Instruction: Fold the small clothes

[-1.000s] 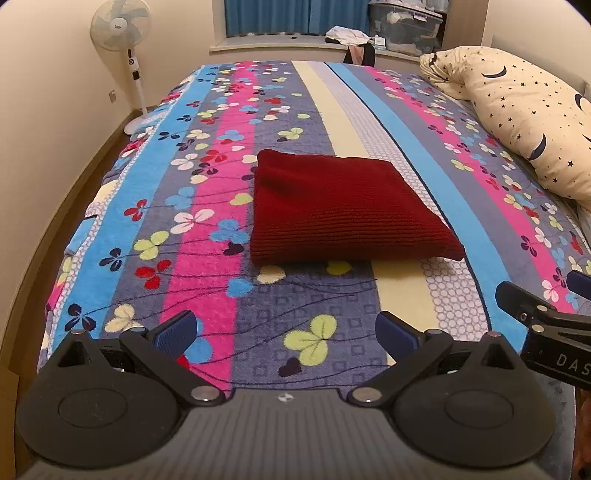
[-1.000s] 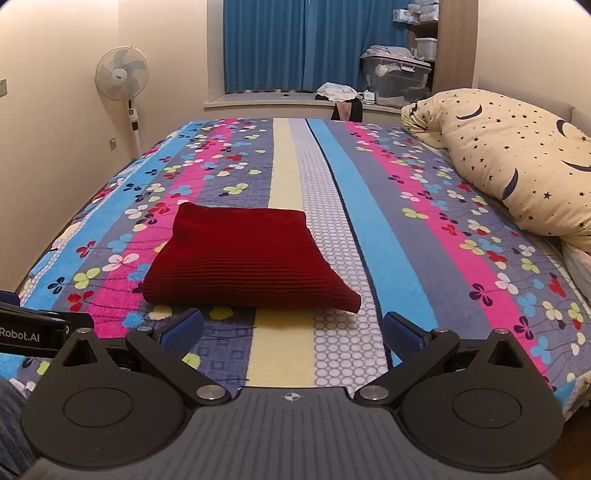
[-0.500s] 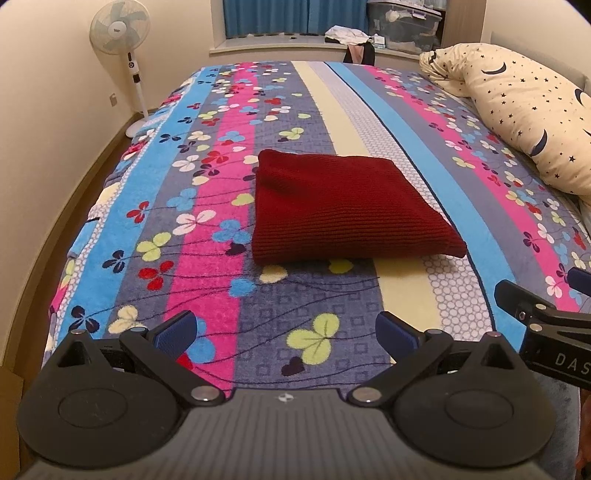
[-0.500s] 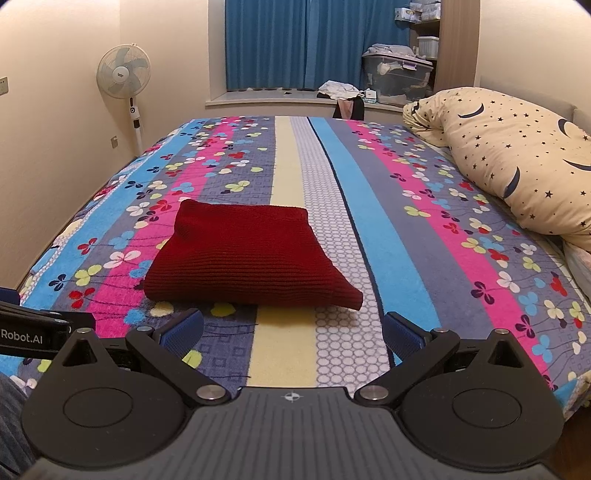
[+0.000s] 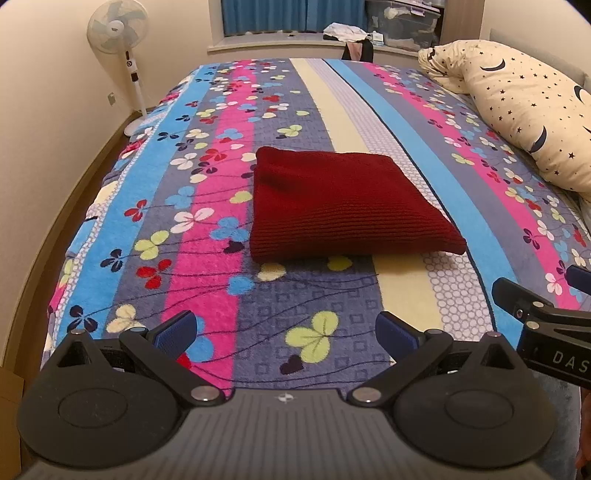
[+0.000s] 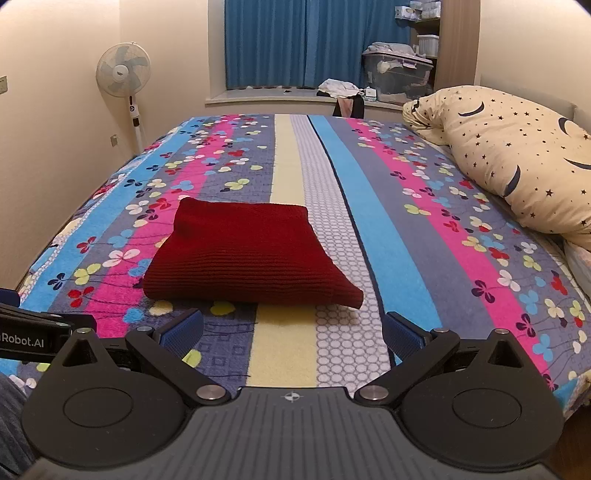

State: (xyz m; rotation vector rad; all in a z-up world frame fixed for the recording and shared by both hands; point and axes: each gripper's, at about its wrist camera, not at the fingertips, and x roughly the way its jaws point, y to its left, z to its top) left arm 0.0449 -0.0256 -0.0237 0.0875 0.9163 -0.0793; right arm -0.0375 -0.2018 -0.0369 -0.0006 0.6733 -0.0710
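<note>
Far left: standing fan by the wall, irrelevant to the task. Striped floral blanket covers the bed. Left gripper hangs over the near edge of the blanket, jaws spread wide, nothing between the blue pads. Red knit garment sits ahead of it, mid-bed, lying across the pink, grey and cream stripes. Looks already folded into a thick squarish bundle; near edge rounded and stacked, right near corner tapering to a point. Can't tell from this low angle whether layers underneath are aligned or a sleeve is tucked in — hedge here.

Right gripper is also wide open and empty, held low at the near blanket edge, well apart from the garment, which is ahead and slightly left in its view. Each gripper's side shows at the frame edge of the other's camera, so they're side by side. Far right: star-and-moon pillow, clear of the work area.

Judgement: fold seems done or nearly so; hands parked. If a last tidy is needed, best come in low and level, pinch the pointed right corner with one pad under the stack, square it to the near edge, while the left side pins the other corner so the bundle doesn't slide on the fleece. Thick knit — grip all layers, not the top one.
</note>
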